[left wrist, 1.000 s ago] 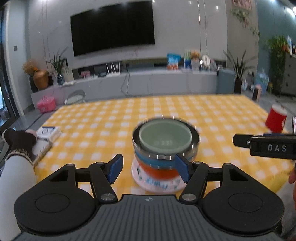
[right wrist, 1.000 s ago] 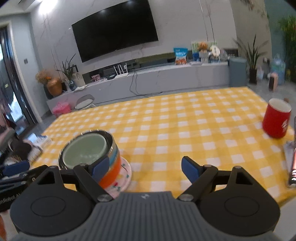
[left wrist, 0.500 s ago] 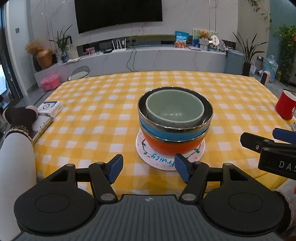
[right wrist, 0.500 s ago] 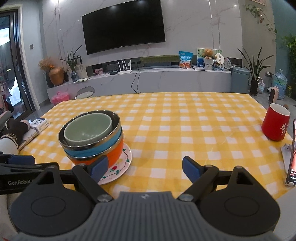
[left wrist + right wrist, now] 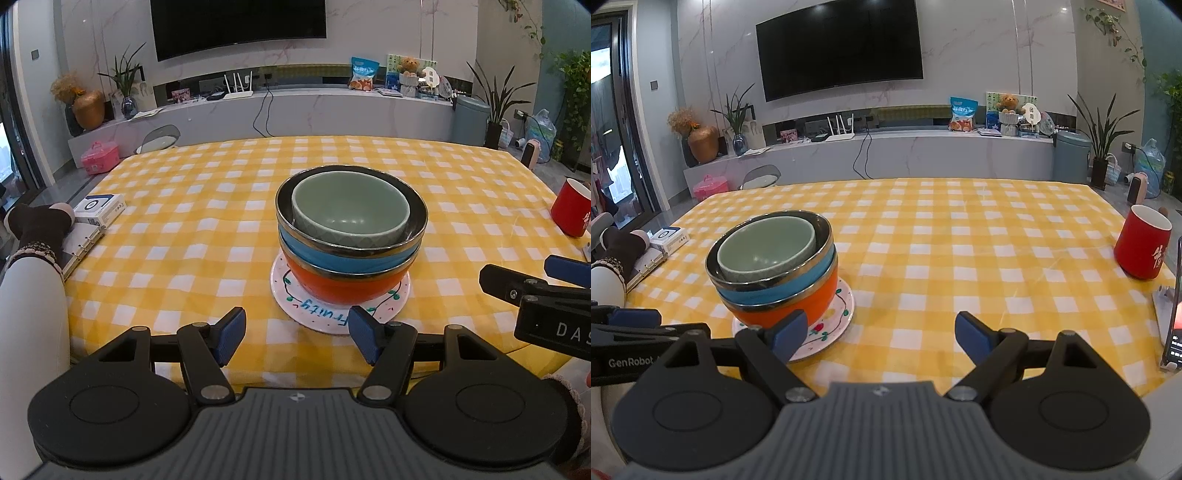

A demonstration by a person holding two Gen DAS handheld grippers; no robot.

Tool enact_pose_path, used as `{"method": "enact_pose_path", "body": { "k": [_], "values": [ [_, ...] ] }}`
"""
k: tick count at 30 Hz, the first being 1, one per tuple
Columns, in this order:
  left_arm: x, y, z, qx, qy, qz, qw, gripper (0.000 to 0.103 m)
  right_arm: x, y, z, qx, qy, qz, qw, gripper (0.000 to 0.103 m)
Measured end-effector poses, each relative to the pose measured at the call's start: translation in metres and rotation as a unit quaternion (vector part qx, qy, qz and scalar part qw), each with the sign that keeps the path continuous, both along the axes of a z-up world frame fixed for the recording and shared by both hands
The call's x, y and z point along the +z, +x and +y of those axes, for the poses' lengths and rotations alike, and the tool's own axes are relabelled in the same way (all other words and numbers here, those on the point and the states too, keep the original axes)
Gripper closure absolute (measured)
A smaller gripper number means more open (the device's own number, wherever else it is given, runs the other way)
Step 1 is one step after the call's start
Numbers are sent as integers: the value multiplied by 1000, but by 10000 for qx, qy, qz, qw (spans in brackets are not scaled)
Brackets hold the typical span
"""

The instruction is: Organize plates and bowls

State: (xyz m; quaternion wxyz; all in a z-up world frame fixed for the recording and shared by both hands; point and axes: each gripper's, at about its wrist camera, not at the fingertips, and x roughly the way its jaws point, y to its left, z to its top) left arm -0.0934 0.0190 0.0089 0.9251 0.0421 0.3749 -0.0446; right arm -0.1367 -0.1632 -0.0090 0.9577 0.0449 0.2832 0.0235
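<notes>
On the desk [image 5: 177, 236], covered in yellow-and-white check, a white plate [image 5: 317, 317] carried a stack of three nested bowls: an orange bowl [image 5: 343, 286] at the bottom, a blue bowl [image 5: 332, 258] inside it, and a pale green bowl [image 5: 351, 210] on top. In the left wrist view the stack stood at twelve o'clock from the left hand-held gripper [image 5: 297, 334], whose fingers were spread apart and held nothing. In the right wrist view the stack lay at about ten o'clock from the right hand-held gripper [image 5: 881, 336], likewise released and empty. A red mug [image 5: 1143, 245] stood near the desk's edge at two o'clock. A binder [image 5: 646, 267] lay at nine o'clock.
</notes>
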Motion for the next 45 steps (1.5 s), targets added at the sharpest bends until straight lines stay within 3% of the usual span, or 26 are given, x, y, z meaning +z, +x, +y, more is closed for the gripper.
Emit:
{"method": "enact_pose_path", "body": {
  "k": [45],
  "values": [
    [-1, 1, 0, 6, -13, 28, 10000, 28, -4, -1, -1, 54, -75, 47, 9999, 15]
  ]
}}
